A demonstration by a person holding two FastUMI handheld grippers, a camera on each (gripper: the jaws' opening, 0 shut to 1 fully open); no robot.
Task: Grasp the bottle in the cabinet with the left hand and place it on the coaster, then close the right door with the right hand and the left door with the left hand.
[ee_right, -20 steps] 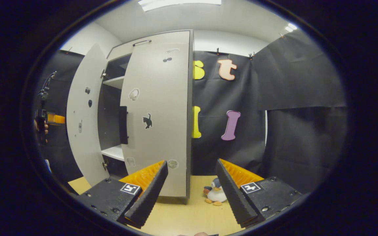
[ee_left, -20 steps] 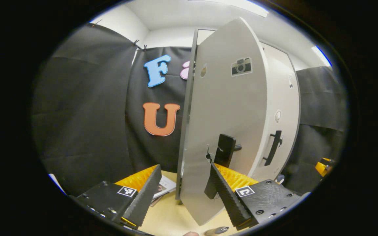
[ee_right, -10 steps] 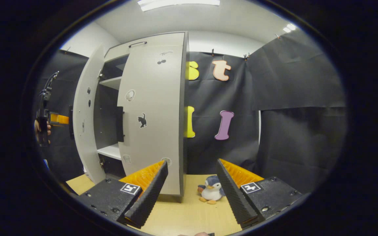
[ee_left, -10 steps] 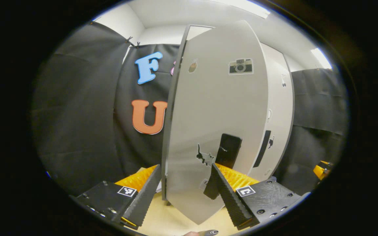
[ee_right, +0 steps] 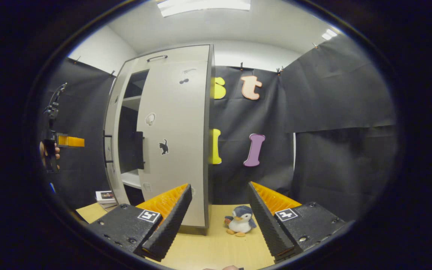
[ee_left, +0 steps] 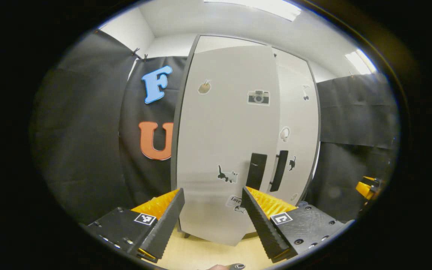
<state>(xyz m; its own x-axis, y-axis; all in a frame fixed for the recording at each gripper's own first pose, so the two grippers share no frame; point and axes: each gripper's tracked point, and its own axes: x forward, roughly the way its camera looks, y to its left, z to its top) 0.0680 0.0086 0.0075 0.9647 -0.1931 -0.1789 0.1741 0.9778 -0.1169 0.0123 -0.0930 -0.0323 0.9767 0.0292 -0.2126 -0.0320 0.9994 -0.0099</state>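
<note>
Left gripper (ee_left: 212, 210) released, empty, facing left door (ee_left: 229, 142) at 12 o'clock, nearly closed. Right gripper (ee_right: 219, 210) released, empty; right door (ee_right: 176, 131) at 11 o'clock. Bottle location cannot be told.

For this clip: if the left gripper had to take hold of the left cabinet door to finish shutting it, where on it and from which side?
Probably the black upright handle near the free edge of the pale grey left cabinet door. It stands off the door face, so the open left gripper could come straight at the front, one finger on each side of the bar. The flat panel gives nothing else to pinch.
</note>
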